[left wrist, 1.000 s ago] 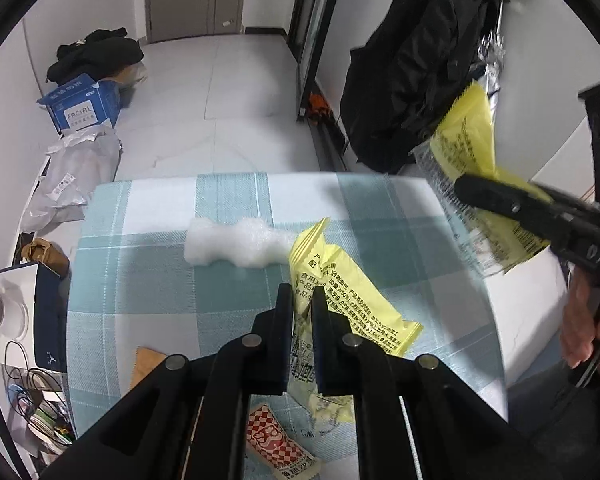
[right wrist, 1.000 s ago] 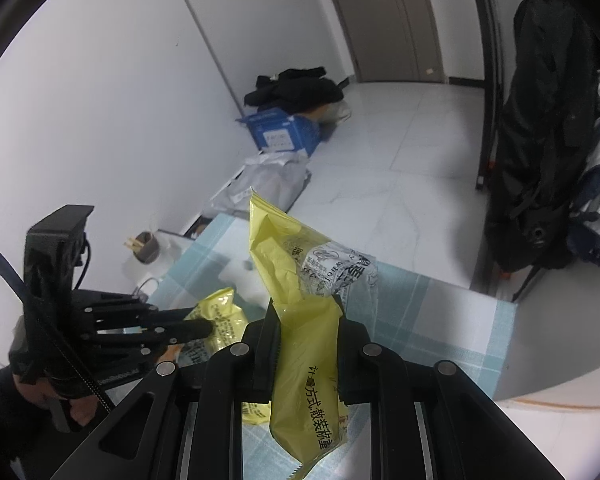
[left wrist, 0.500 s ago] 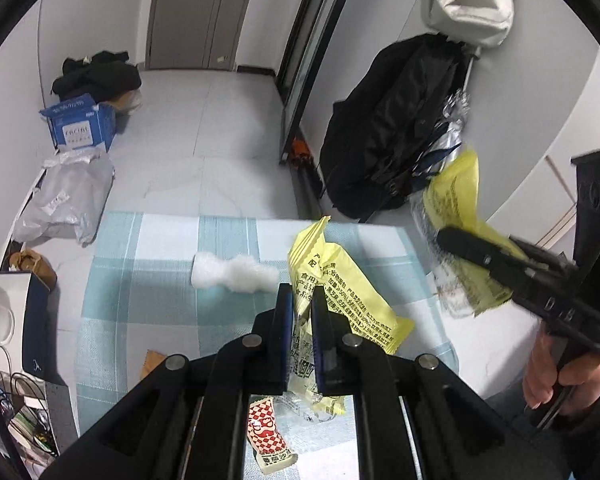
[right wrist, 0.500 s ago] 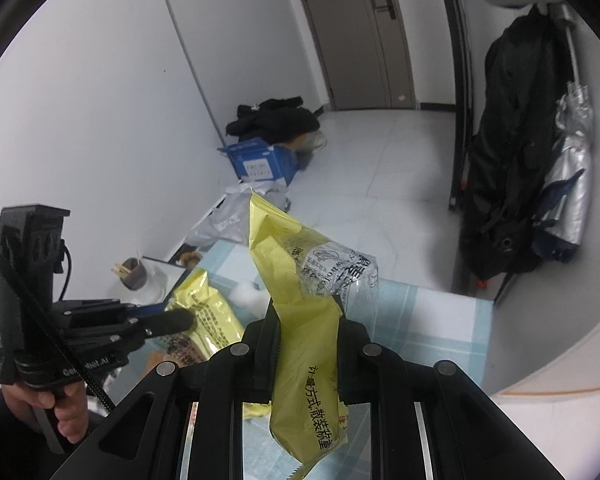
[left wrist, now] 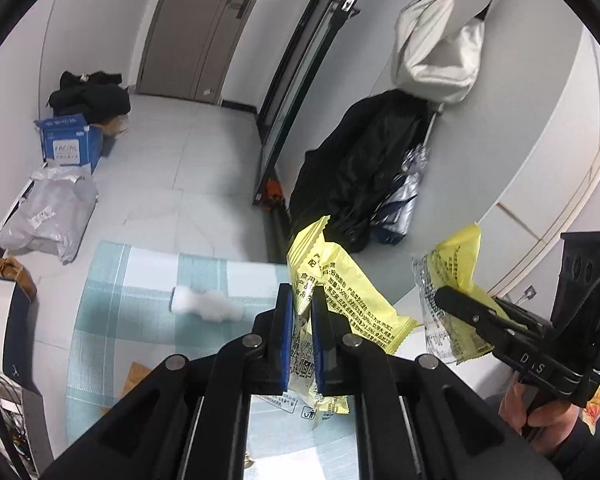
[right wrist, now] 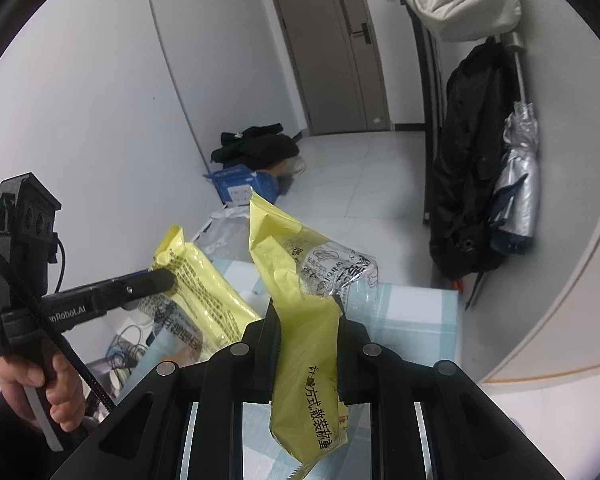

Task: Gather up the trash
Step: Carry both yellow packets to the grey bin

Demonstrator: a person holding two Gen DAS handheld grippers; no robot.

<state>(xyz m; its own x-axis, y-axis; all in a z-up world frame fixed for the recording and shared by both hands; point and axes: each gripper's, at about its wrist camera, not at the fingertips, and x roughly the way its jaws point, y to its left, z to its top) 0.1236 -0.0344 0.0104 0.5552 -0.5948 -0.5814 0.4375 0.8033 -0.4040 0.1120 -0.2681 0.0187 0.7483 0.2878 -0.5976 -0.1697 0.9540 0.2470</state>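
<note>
The left gripper's (left wrist: 300, 320) fingers pinch one yellow wrapper (left wrist: 340, 280); the right gripper's (right wrist: 308, 320) fingers clamp a second yellow wrapper (right wrist: 296, 292). Both wrappers hang in the air above the checked tablecloth (left wrist: 120, 304), near its far right corner, with bare floor beyond that edge. White foam (left wrist: 206, 304) lies alone mid-cloth. Both grippers tilt downward, side by side, each gripped by a hand (right wrist: 56, 392).
</note>
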